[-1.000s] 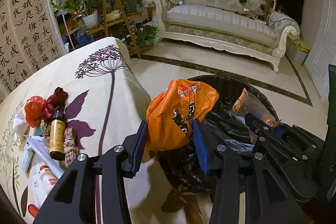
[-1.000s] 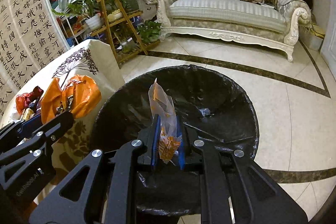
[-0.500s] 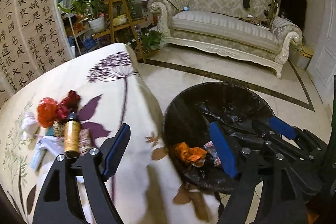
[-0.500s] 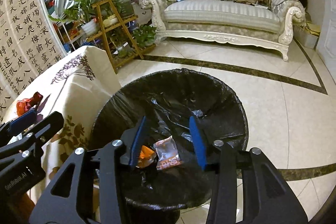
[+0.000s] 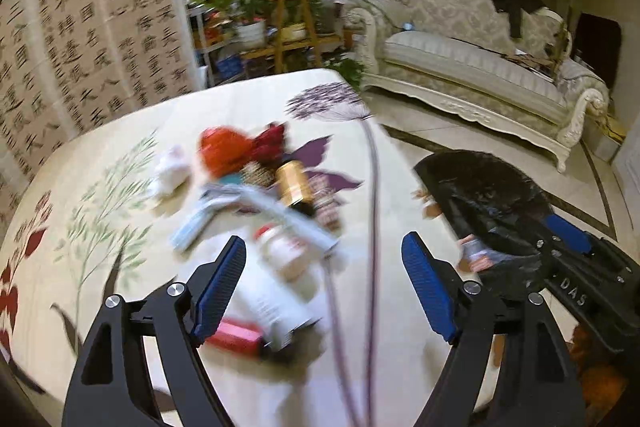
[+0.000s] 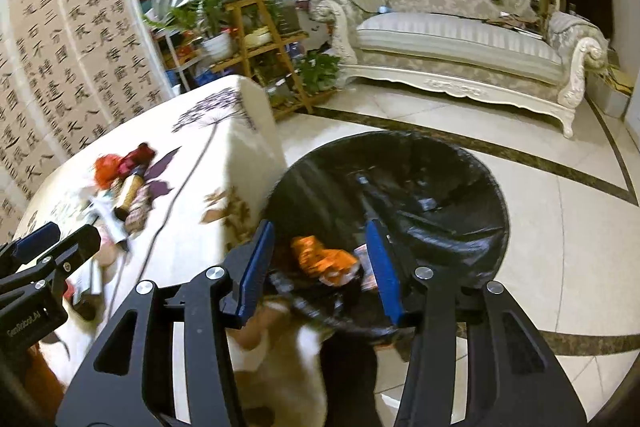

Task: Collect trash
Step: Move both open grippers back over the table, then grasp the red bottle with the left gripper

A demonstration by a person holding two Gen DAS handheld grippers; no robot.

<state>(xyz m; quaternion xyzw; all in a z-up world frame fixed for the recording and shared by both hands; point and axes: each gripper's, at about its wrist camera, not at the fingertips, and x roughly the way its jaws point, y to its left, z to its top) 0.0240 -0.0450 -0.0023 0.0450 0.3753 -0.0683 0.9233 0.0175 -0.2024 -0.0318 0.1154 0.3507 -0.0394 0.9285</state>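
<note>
A bin lined with a black bag (image 6: 460, 183) stands on the floor beside the table; an orange bag (image 6: 320, 259) and a clear snack wrapper lie inside it. My right gripper (image 6: 320, 263) is open and empty above the bin's near rim. My left gripper (image 5: 324, 279) is open and empty over the table's trash pile: a white bottle (image 5: 276, 267), a brown bottle (image 5: 294, 183), red crumpled wrappers (image 5: 228, 147), white tissue (image 5: 170, 175) and paper packets. The bin also shows in the left wrist view (image 5: 488, 187), with the right gripper (image 5: 576, 247) over it.
The table wears a cream cloth with flower prints (image 5: 100, 187); its edge meets the bin. A white sofa (image 6: 460, 47) stands across the tiled floor. A wooden plant stand (image 6: 260, 39) and a calligraphy screen (image 5: 80, 39) are behind the table.
Both grippers opened and dropped the orange bag and the snack wrapper into the bin. My left gripper then swung left, back over the trash pile on the table.
</note>
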